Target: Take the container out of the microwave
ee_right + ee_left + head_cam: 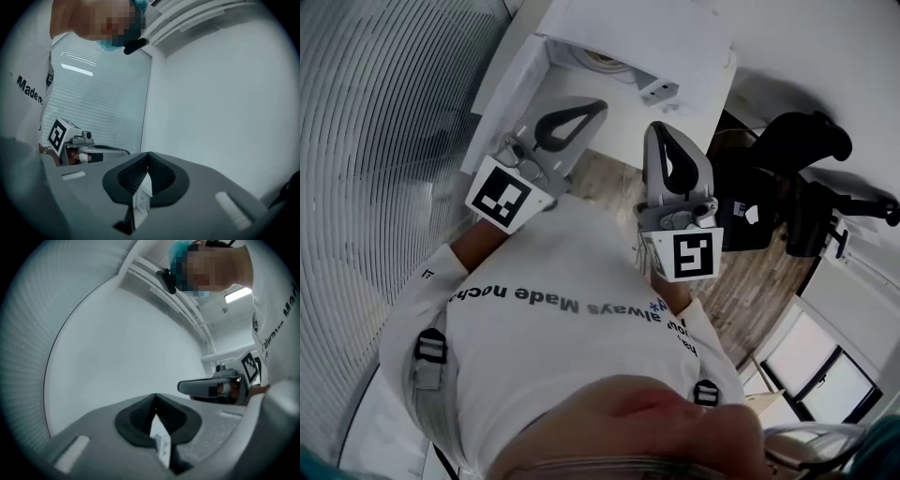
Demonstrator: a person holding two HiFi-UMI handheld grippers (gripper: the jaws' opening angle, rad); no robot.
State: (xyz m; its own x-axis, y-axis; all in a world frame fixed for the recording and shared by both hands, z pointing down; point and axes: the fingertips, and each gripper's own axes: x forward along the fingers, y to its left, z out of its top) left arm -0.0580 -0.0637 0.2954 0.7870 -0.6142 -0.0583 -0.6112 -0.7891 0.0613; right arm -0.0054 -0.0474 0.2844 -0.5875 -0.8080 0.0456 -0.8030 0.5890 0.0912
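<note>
Left gripper (596,107): held level in front of the person's chest. In the left gripper view (155,398) the jaws are pressed together at the tips with nothing between them.
Right gripper (657,128): held level beside the left one and apart from it. In the right gripper view (148,155) the jaws are closed tip to tip and hold nothing.
Marker cubes: one sits at the rear of the left gripper (504,197) and one at the rear of the right (692,255), both close to the person's shirt (553,314).
Microwave (675,37): a white unit ahead of both grippers. Its door (514,82) appears to be swung open to the left, with the cavity facing the person.
Container (605,61): a round pale rim shows inside the microwave cavity. It is only partly visible and too small to make out detail. Neither gripper touches it.
Surroundings: slatted blinds (375,141) on the left, a black office chair (787,178) on the right, and a wood-pattern floor (759,272) below.
Gripper views: each faces a plain white wall (131,348), with the other gripper visible at the side.
</note>
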